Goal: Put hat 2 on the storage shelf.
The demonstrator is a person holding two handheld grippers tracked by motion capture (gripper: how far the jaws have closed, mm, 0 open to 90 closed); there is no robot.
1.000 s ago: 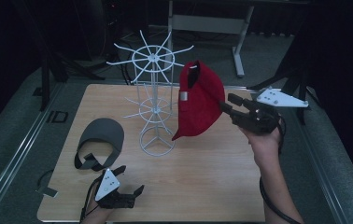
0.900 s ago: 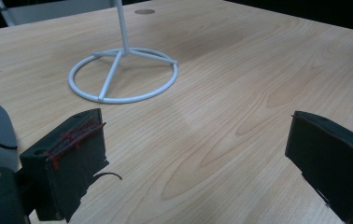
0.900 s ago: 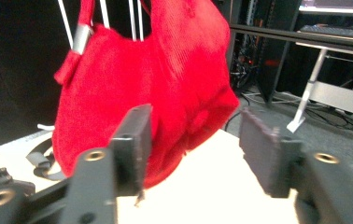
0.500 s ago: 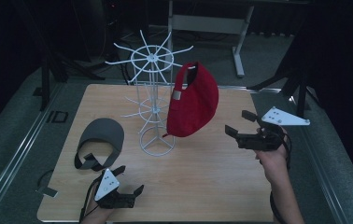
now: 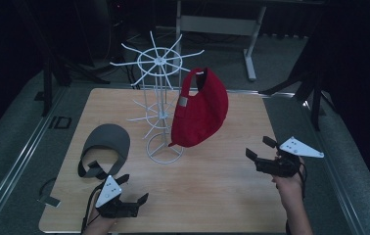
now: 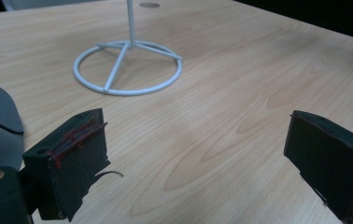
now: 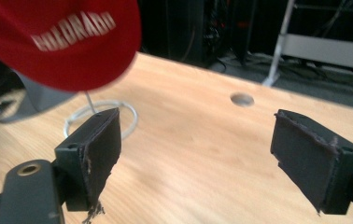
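A light wooden table [image 5: 212,196] is carrying a white wire hat rack [image 5: 159,105] holding a red baseball cap [image 5: 200,110], hanging left of the wide-open, empty right claw [image 5: 261,151]; the left claw [image 5: 133,192] is gaping empty beside a grey visor [image 5: 105,142].

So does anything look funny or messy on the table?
A little. The red cap hangs tilted on the white wire rack, its peak pointing down. The grey visor lies flat on the table beside the rack, not hung up. Nothing looks spilled or broken.
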